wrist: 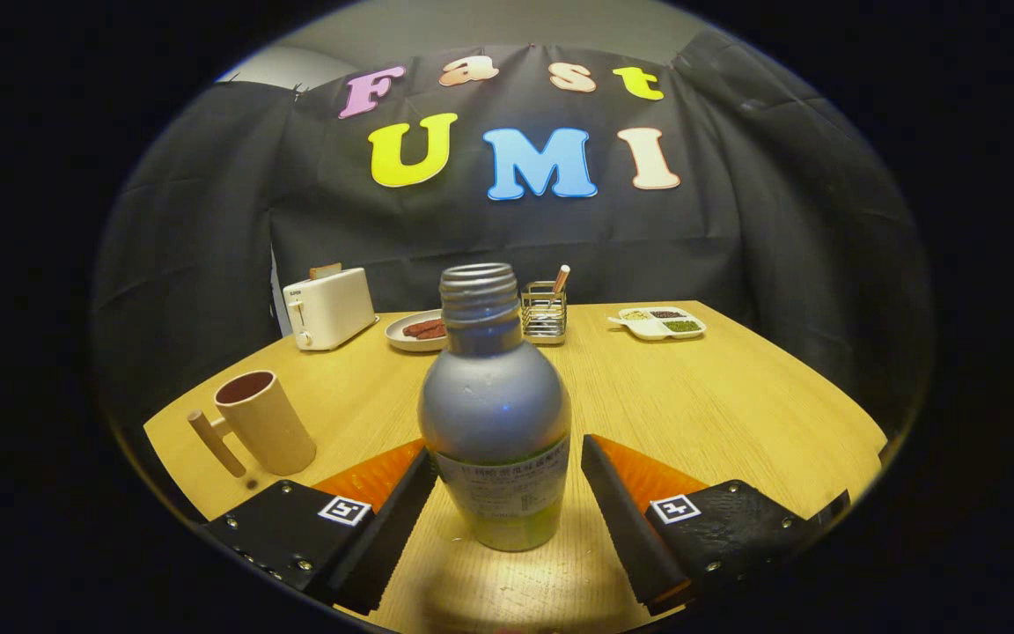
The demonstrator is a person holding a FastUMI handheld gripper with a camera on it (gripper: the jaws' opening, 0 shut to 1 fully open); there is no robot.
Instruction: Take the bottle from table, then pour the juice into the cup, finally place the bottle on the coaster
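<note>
Tool is spread wide, released, its two fingers flanking the base of the bottle with a gap on each side, left one very close but contact not clear, right one clearly apart. Uncapped silver-grey bottle with threaded neck, pale label and greenish liquid at the bottom stands upright on the round light wooden desk, near the desk's near edge, between the fingers. Beige cup with a peg-like wooden handle stands upright near the left edge of the desk, well apart from the bottle, dark inside, contents cannot be told. At the far edge of the desk: white toaster with a slice sticking out at far left, a white oval plate with reddish-brown pieces beside it, partly behind the bottle neck, a wire holder with a stick-like utensil just beside the neck, and a white divided tray with assorted fillings toward the far right.
</note>
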